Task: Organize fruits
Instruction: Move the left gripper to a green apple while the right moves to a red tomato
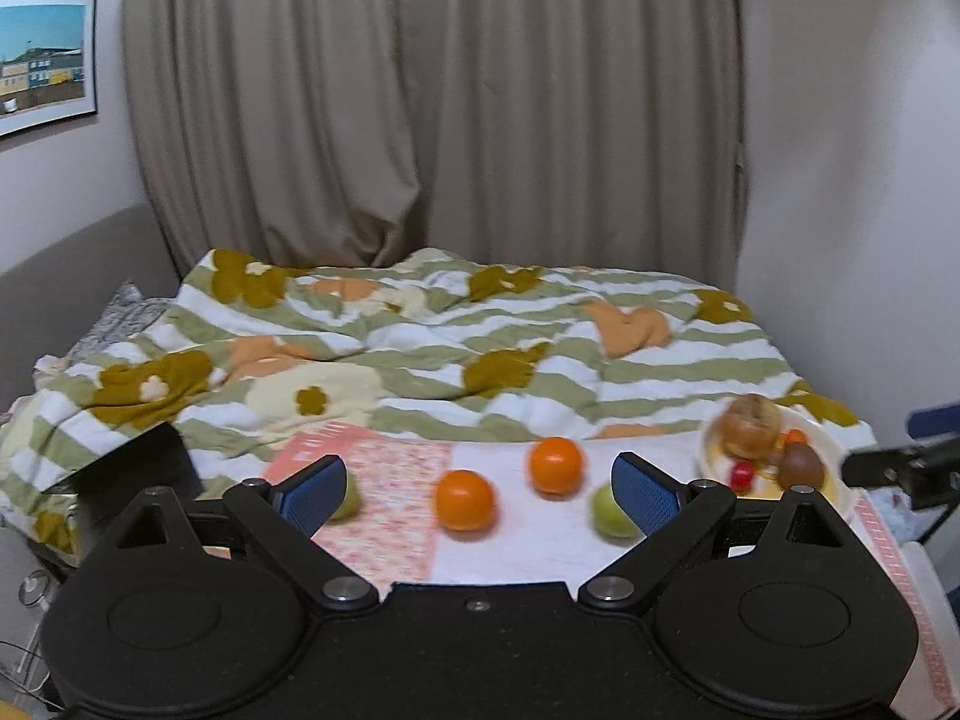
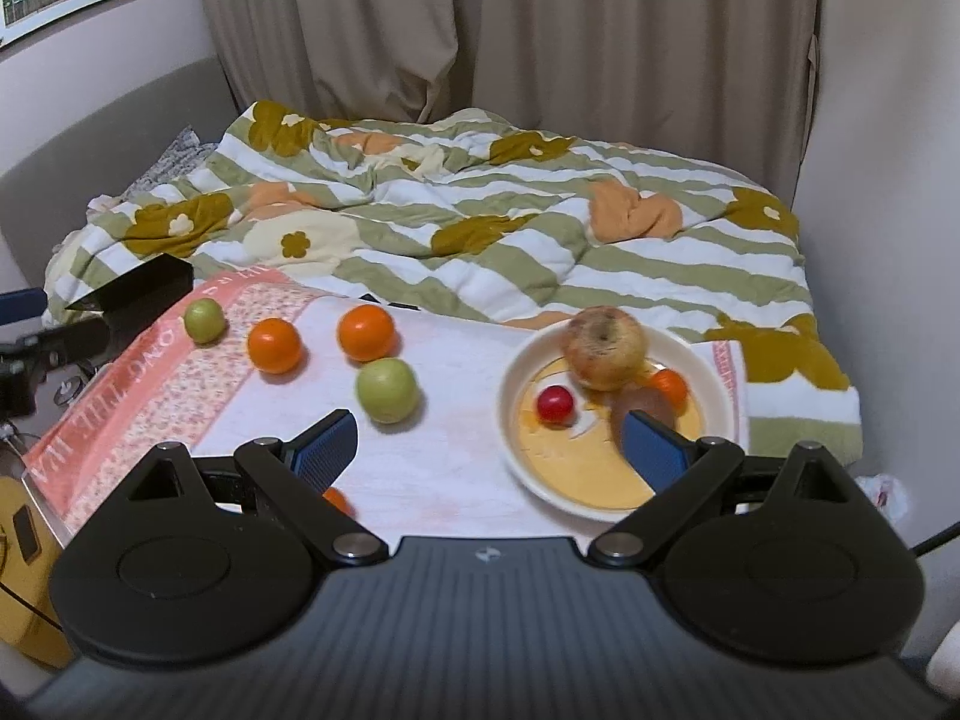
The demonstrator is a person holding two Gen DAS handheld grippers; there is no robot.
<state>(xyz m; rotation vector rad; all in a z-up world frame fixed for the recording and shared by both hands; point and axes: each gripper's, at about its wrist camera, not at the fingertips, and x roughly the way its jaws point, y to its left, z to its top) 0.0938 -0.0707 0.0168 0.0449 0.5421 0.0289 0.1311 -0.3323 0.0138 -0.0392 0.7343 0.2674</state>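
Note:
Two oranges (image 2: 274,345) (image 2: 366,333) and two green fruits (image 2: 204,320) (image 2: 387,390) lie loose on the cloth-covered table (image 2: 456,480). A white bowl (image 2: 714,384) at the right holds a yellow-red apple (image 2: 605,348), a small red fruit (image 2: 554,403), a brown fruit (image 2: 642,405) and a small orange one (image 2: 671,387). Another small orange fruit (image 2: 336,499) peeks from behind my right gripper's left finger. My right gripper (image 2: 489,447) is open and empty over the table's front. My left gripper (image 1: 480,492) is open and empty, facing the oranges (image 1: 465,499) (image 1: 555,465), green fruits (image 1: 612,513) (image 1: 347,498) and bowl (image 1: 831,450).
A bed with a striped floral duvet (image 2: 480,210) lies right behind the table. A black box (image 2: 144,294) sits at the table's left corner. The other gripper's arm (image 1: 900,468) shows at the right edge of the left view. Curtains (image 2: 480,30) hang behind.

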